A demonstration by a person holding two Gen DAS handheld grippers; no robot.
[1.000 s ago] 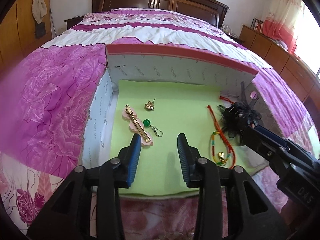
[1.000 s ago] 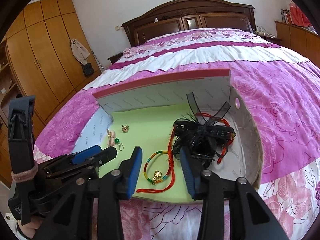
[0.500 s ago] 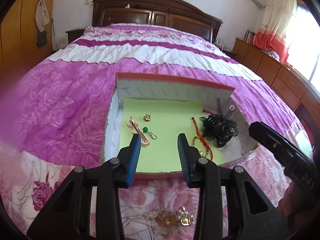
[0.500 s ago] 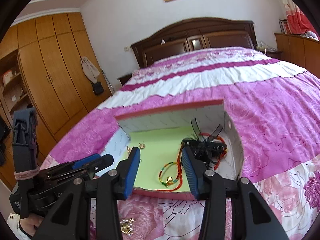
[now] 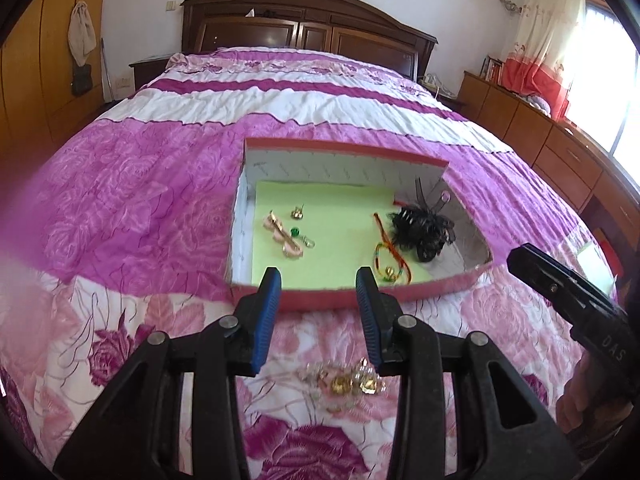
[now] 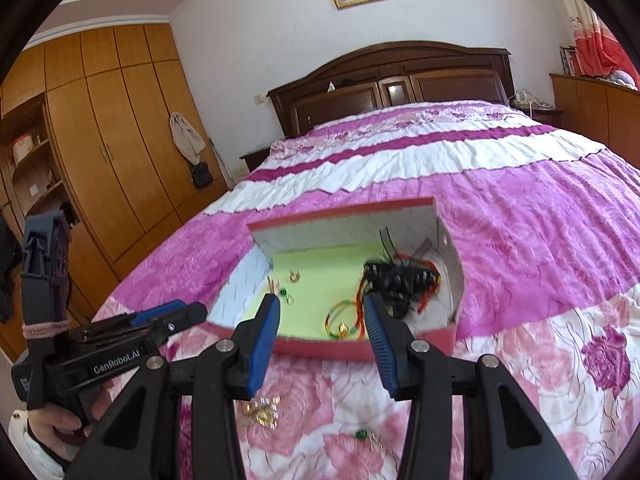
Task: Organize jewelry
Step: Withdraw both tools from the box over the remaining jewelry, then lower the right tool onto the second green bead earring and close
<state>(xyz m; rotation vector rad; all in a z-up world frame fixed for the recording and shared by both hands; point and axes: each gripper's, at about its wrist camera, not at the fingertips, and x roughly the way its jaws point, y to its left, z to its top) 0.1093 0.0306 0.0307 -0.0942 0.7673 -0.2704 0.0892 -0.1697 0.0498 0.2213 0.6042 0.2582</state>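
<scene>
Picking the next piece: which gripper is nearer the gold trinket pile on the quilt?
Left, narrowly. The gold trinket pile lies just below the left gripper, under its right finger. The right gripper sits slightly right of the pile. Both are empty.

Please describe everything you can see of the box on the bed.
The box is a shallow, open cardboard tray with no lid, pink-red outside and on its rim, white inside. A light green sheet covers its floor, and jewelry and a black hair ornament lie on it. It rests flat on the pink floral bedspread. No gripper touches it.
</scene>
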